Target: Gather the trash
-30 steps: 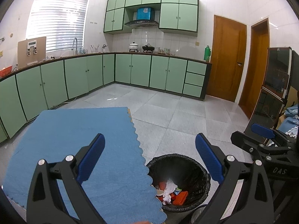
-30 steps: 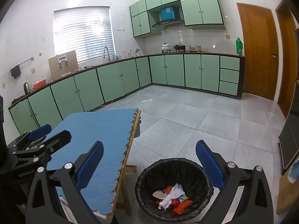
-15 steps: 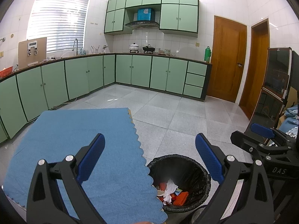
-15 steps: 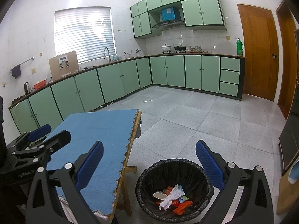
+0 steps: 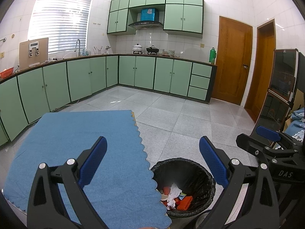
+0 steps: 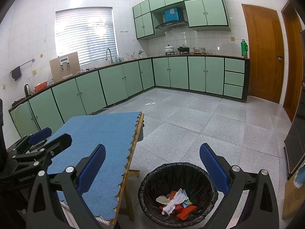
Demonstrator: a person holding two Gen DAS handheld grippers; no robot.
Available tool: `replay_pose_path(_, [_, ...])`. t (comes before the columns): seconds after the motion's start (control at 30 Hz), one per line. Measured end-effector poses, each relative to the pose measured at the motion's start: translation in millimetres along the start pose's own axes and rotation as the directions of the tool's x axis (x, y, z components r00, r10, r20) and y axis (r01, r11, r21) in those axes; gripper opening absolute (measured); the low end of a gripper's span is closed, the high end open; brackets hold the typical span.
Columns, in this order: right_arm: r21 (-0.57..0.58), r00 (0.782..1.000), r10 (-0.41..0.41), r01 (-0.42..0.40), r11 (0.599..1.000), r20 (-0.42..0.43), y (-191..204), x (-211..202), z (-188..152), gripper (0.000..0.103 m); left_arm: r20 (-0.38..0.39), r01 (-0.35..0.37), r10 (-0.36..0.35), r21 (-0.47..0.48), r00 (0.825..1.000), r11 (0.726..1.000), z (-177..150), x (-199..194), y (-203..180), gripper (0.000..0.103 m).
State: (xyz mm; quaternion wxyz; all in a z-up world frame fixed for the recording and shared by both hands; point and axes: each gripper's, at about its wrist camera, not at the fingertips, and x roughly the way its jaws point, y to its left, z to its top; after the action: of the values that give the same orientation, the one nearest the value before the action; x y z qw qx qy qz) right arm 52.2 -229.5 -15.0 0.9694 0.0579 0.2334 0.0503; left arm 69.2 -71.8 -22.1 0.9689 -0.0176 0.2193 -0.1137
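A round bin lined with a black bag (image 5: pixel 198 164) (image 6: pixel 152 173) stands on the floor beside the table. Inside lies trash (image 5: pixel 174 194) (image 6: pixel 175 200): crumpled white paper, orange pieces, a white spoon-like piece. My left gripper (image 5: pixel 152 158) hangs open and empty above the table's right edge and the bin. My right gripper (image 6: pixel 152 164) is open and empty above the bin. The right gripper also shows at the right of the left wrist view (image 5: pixel 266 135), and the left gripper at the left of the right wrist view (image 6: pixel 41 136). The blue cloth (image 5: pixel 76 147) (image 6: pixel 103 133) on the table is bare.
The wooden table (image 6: pixel 136 131) with its scalloped blue cloth stands left of the bin. Green cabinets (image 5: pixel 144 72) run along the far walls. Grey tiled floor (image 6: pixel 209 118) lies beyond. A dark cabinet (image 5: pixel 282 87) and wooden doors (image 5: pixel 232 61) are to the right.
Both grippers have drifted very slightly; the view barely shifts. Both stay open, and the bin and its contents stay put.
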Motion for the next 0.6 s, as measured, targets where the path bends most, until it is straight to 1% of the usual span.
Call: replay_pose_path(0.6, [0.000, 1.000, 0.000, 0.000, 1.000, -0.001, 1.0, -0.2, -0.3, 0.097, 0.000, 0.000, 0.000, 0.000, 1.000, 1.000, 0.0, 0.2, 0.6, 0.094])
